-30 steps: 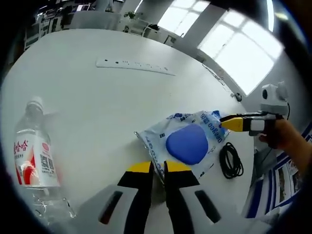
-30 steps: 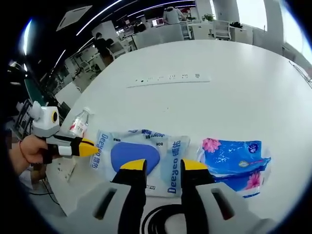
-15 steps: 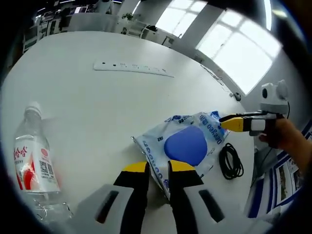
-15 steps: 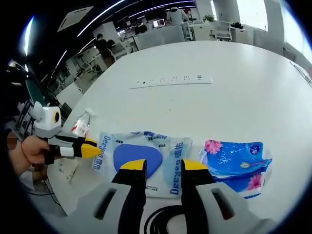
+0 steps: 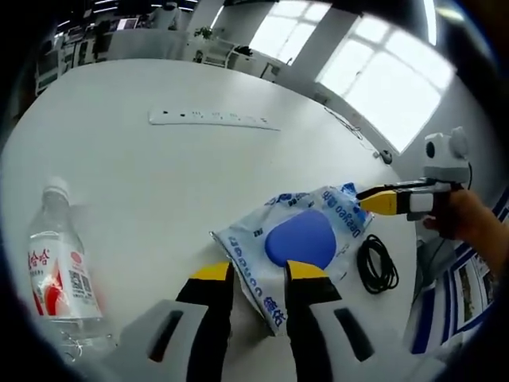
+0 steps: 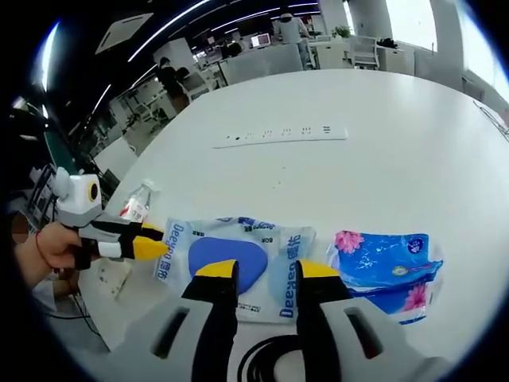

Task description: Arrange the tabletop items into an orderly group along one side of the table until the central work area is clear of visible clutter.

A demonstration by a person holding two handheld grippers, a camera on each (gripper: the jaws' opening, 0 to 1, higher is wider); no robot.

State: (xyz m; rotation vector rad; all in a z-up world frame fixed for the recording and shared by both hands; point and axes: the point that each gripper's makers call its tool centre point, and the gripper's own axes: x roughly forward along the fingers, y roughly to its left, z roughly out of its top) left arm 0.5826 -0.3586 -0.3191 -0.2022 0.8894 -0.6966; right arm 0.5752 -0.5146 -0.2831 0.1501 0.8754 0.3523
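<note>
A blue-and-white wet-wipes pack (image 5: 306, 239) with a blue oval lid lies flat on the white table (image 5: 159, 183). My left gripper (image 5: 259, 272) stands open, its yellow-tipped jaws on either side of the pack's near corner. The right gripper (image 5: 367, 200) comes in from the right at the pack's far edge. In the right gripper view the wipes pack (image 6: 231, 255) lies just past my open right gripper (image 6: 267, 270), and the left gripper (image 6: 155, 240) is at the pack's left edge. A blue tissue pack (image 6: 382, 267) lies to its right.
A water bottle (image 5: 60, 274) stands at the left, also visible as the water bottle (image 6: 135, 205). A black cable coil (image 5: 375, 263) lies by the pack. A white power strip (image 5: 211, 119) lies across the far table. A person's hand (image 5: 469, 227) holds the right gripper.
My left jaws have spread apart around the wipes pack's corner. The right gripper has stayed open in about the same place.
</note>
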